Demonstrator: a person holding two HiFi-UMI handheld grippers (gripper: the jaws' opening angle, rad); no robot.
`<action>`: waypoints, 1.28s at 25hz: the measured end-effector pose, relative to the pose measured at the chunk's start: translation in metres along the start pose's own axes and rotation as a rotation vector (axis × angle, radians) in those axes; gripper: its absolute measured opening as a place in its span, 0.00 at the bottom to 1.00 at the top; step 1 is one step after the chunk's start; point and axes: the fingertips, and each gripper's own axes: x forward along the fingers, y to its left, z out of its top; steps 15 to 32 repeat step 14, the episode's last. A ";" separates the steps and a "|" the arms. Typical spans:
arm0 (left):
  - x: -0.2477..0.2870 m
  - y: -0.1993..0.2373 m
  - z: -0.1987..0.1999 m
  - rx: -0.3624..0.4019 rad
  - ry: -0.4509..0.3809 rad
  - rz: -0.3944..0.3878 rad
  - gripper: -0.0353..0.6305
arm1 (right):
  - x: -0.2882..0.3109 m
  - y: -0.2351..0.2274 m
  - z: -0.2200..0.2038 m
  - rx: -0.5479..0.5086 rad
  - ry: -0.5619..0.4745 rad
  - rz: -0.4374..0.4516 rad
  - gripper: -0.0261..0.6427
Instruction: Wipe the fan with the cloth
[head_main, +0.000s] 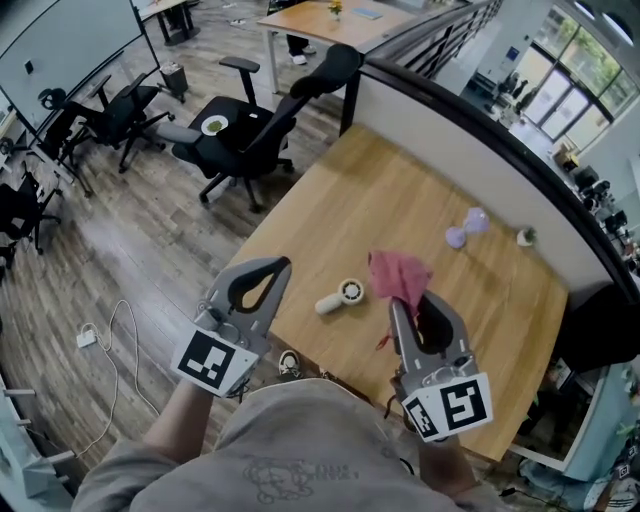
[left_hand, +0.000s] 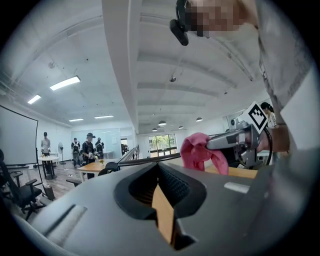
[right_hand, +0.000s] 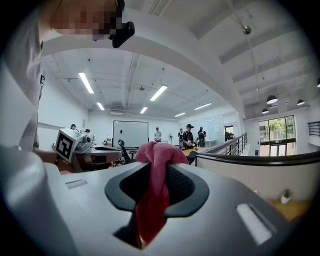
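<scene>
Gripping the pink cloth (head_main: 398, 277), the right gripper (head_main: 400, 308) hovers at lower centre.
The fan (head_main: 340, 296) lies between it and the closed, empty left gripper (head_main: 283, 265).

A wooden table (head_main: 400, 190) carries a pale purple object (head_main: 466, 229) and, near it by the far edge, a small potted plant (head_main: 526, 237). Black office chairs (head_main: 245, 130) stand on the plank floor beside the table. A white cable (head_main: 125, 335) lies on that floor.
</scene>
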 end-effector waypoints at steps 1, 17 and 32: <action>-0.001 -0.001 -0.001 -0.008 0.002 -0.001 0.06 | 0.001 0.001 -0.002 -0.001 0.002 0.003 0.18; -0.010 -0.002 -0.005 0.013 0.021 0.014 0.06 | 0.006 0.005 0.000 -0.010 -0.006 0.015 0.18; -0.010 -0.002 -0.005 0.013 0.021 0.014 0.06 | 0.006 0.005 0.000 -0.010 -0.006 0.015 0.18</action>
